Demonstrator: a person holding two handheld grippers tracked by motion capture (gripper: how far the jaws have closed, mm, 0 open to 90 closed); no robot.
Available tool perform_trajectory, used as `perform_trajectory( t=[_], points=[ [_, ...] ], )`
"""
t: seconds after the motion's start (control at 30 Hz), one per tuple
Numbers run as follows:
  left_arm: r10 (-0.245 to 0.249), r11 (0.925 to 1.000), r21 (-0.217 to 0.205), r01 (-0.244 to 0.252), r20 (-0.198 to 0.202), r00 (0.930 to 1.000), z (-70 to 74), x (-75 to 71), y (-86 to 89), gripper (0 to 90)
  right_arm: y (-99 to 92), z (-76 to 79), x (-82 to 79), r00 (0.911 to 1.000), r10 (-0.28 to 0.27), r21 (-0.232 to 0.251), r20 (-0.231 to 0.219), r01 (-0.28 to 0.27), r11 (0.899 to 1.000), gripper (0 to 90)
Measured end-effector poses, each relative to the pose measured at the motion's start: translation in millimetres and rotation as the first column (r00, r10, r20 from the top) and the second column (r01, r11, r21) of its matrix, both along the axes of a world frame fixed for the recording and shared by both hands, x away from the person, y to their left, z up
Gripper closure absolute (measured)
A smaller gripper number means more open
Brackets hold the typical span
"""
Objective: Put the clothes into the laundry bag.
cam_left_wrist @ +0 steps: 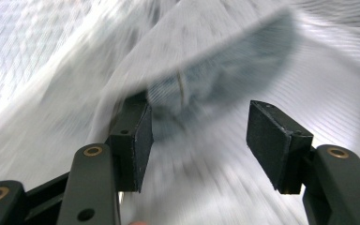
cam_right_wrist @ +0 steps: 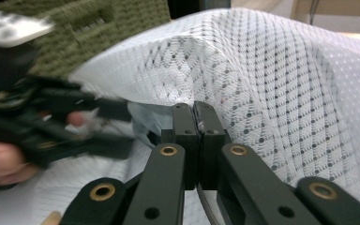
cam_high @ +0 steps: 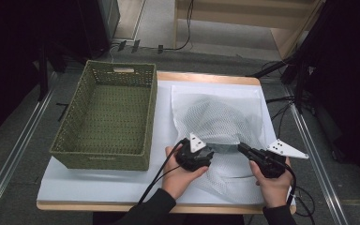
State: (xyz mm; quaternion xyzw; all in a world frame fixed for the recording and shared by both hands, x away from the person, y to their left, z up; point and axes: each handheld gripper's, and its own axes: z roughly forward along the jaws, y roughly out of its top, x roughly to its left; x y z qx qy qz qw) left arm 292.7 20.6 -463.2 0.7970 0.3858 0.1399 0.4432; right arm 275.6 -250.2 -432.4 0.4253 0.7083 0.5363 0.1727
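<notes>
nearest the person, both hands are working at the front edge of the surface (cam_high: 75, 187). the right tool (cam_right_wrist: 198, 108) is sitting with its jaws pressed together, clamping the edge of the white mesh bag (cam_high: 220, 124). the left tool (cam_left_wrist: 199, 129) is showing its jaws apart, mesh and a blurred grey item (cam_left_wrist: 225, 75) lying just beyond them. the bag is lying on the white sheet (cam_high: 98, 185), right of centre. farther left, the green woven basket (cam_high: 108, 117) is standing beside it.

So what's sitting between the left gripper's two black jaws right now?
In the left gripper view, the left gripper stands open, with white mesh laundry bag fabric and a blurred grey-blue garment between and beyond its jaws.
</notes>
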Motion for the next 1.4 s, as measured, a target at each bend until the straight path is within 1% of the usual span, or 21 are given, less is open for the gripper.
perform_trajectory(
  t=[0.13,0.2,0.3,0.37,0.47,0.53,0.63,0.73,0.8,0.87,0.93,0.97,1.0,1.03,1.1,1.13,1.17,1.23,1.27,1.37,1.4],
  points=[
    [-0.027,0.9995,-0.014,0.027,0.033,0.9991,7.1,-32.0,29.8,41.2,-2.2,2.1,-8.7,0.9989,0.044,0.015,0.014,-0.045,0.999,56.9],
    [-0.013,0.9999,-0.002,0.013,0.044,0.9989,7.4,-43.5,40.3,41.7,-5.7,4.1,-18.2,0.9988,0.043,0.001,0.021,-0.043,0.999,49.2],
    [-0.013,0.9983,0.058,0.009,0.072,0.9973,2.4,-52.6,45.8,41.4,-13.8,6.2,-30.7,0.9995,0.025,0.013,0.019,-0.026,1.0,43.9],
    [-0.009,0.9982,0.061,0.005,0.068,0.9976,-1.3,-53.3,45.6,40.4,-20.8,6.5,-41.4,0.9999,-0.005,0.002,0.016,0.005,1.0,42.2],
    [-0.017,0.9978,0.065,0.013,0.058,0.9982,-5.9,-50.5,39.5,39.7,-34.5,4.9,-54.8,0.9963,-0.086,-0.046,0.005,0.086,0.995,42.2],
    [-0.025,0.9961,0.085,0.02,0.057,0.9981,-8.1,-49.4,32.3,38.9,-48.0,1.5,-60.1,0.9859,-0.166,-0.081,-0.024,0.163,0.983,42.1],
    [-0.047,0.9918,0.121,0.041,0.046,0.9978,-10.7,-46.0,20.5,37.2,-65.4,-4.8,-62.3,0.9667,-0.247,-0.086,-0.065,0.241,0.967,42.6],
    [-0.048,0.9831,0.178,0.044,0.015,0.9987,-14.6,-39.9,11.5,36.2,-71.8,-10.4,-60.1,0.9595,-0.259,-0.086,-0.11,0.251,0.964,42.7],
    [-0.03,0.9827,0.183,0.028,0.011,0.9995,-14.7,-37.3,9.4,37.5,-69.9,-15.6,-57.2,0.9563,-0.255,-0.102,-0.142,0.243,0.965,42.5],
    [-0.029,0.979,0.202,0.026,0.013,0.9995,-15.3,-36.7,8.6,48.0,-67.4,-22.7,-53.1,0.9503,-0.262,-0.139,-0.168,0.24,0.961,44.6],
    [-0.059,0.9731,0.224,0.053,0.022,0.998,-15.2,-38.6,8.4,64.6,-64.3,-32.7,-48.7,0.9534,-0.229,-0.167,-0.197,0.198,0.966,54.3],
    [-0.056,0.9719,0.23,0.052,0.012,0.9984,-13.8,-38.9,10.1,75.6,-62.6,-36.5,-47.0,0.954,-0.211,-0.179,-0.213,0.174,0.968,63.1],
    [-0.052,0.9747,0.217,0.053,-0.01,0.9986,-12.6,-37.9,13.5,89.4,-61.0,-39.0,-46.3,0.9528,-0.199,-0.192,-0.229,0.157,0.969,70.4],
    [-0.057,0.9784,0.198,0.061,-0.024,0.9981,-12.5,-37.1,17.5,90.0,-60.1,-40.1,-45.7,0.9536,-0.187,-0.195,-0.236,0.142,0.97,75.8],
    [-0.064,0.9855,0.157,0.065,-0.011,0.9979,-11.2,-40.9,27.3,90.0,-59.0,-39.1,-45.5,0.9558,-0.177,-0.201,-0.234,0.131,0.971,81.1],
    [-0.077,0.9901,0.118,0.076,0.002,0.997,-9.9,-44.0,33.0,90.0,-58.9,-38.4,-45.7,0.9563,-0.179,-0.21,-0.231,0.131,0.969,82.9],
    [-0.108,0.9926,0.056,0.108,0.007,0.9941,-7.6,-47.7,40.0,90.0,-59.5,-38.1,-45.6,0.9573,-0.177,-0.213,-0.228,0.129,0.969,83.6],
    [-0.111,0.9937,0.023,0.11,0.046,0.9927,-1.3,-58.2,55.6,90.0,-61.0,-38.8,-45.7,0.9558,-0.187,-0.209,-0.227,0.14,0.968,84.1],
    [-0.13,0.9914,-0.006,0.131,0.058,0.9898,1.5,-63.8,65.1,90.0,-62.3,-39.3,-45.7,0.955,-0.191,-0.208,-0.227,0.144,0.967,84.3],
    [-0.134,0.991,0.015,0.133,0.029,0.9906,2.9,-77.7,88.8,90.0,-66.8,-40.0,-45.7,0.9513,-0.213,-0.21,-0.223,0.167,0.963,84.2],
    [-0.124,0.9915,0.037,0.125,-0.006,0.9922,1.3,-82.5,98.5,90.0,-68.0,-40.3,-45.6,0.9505,-0.217,-0.209,-0.222,0.171,0.963,84.2]
  ],
)
